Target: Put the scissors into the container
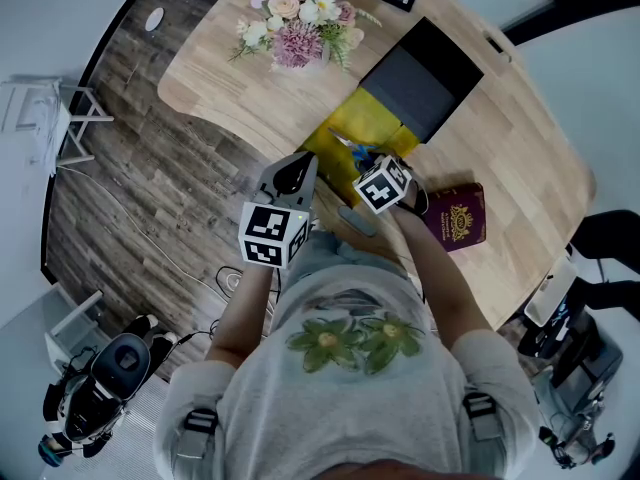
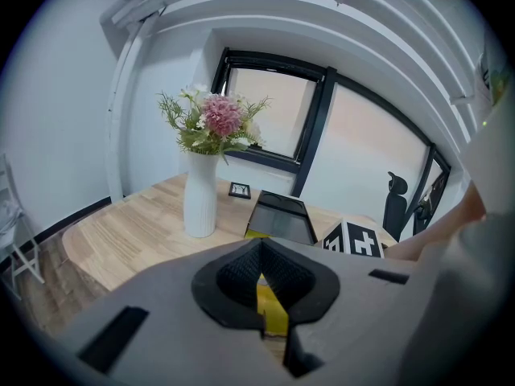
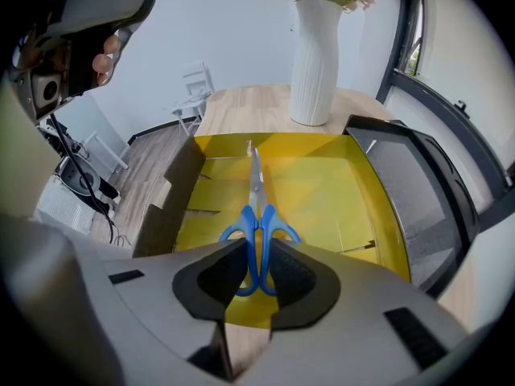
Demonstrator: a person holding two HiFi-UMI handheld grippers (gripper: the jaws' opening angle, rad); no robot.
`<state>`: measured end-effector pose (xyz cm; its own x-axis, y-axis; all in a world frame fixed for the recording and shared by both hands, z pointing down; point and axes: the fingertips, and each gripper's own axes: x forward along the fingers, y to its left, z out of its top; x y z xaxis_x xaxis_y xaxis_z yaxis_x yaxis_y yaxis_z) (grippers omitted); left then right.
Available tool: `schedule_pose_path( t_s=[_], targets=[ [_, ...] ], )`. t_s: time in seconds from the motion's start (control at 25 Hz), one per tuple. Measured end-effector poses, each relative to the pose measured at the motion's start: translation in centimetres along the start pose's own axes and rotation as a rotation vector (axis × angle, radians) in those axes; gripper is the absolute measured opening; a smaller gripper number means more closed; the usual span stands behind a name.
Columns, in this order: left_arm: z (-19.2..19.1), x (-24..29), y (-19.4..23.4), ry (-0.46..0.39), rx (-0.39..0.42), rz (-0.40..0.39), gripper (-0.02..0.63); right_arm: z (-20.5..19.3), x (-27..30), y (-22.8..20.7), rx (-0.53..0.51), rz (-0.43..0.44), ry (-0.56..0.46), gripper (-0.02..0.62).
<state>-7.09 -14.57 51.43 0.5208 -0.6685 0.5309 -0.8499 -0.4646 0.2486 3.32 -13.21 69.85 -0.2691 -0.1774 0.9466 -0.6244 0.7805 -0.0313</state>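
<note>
I find the right gripper (image 3: 257, 249) clamped on the scissors (image 3: 256, 212), blades ahead inside the yellow container (image 3: 330, 187). The left gripper (image 2: 260, 252) is closed and empty.

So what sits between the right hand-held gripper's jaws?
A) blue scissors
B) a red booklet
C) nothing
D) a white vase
A: the right hand-held gripper is closed on the blue handles of the scissors, whose blades point into the yellow box.
</note>
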Motion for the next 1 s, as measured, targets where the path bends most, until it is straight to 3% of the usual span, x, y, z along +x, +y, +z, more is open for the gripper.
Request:
schedule_pose_path(
  t_s=[1.0],
  targets=[
    [-0.5, 0.0, 0.0, 0.008, -0.007, 0.008, 0.006, -0.9, 1.3, 0.3, -0.07, -0.006, 0.169, 0.083]
  ],
)
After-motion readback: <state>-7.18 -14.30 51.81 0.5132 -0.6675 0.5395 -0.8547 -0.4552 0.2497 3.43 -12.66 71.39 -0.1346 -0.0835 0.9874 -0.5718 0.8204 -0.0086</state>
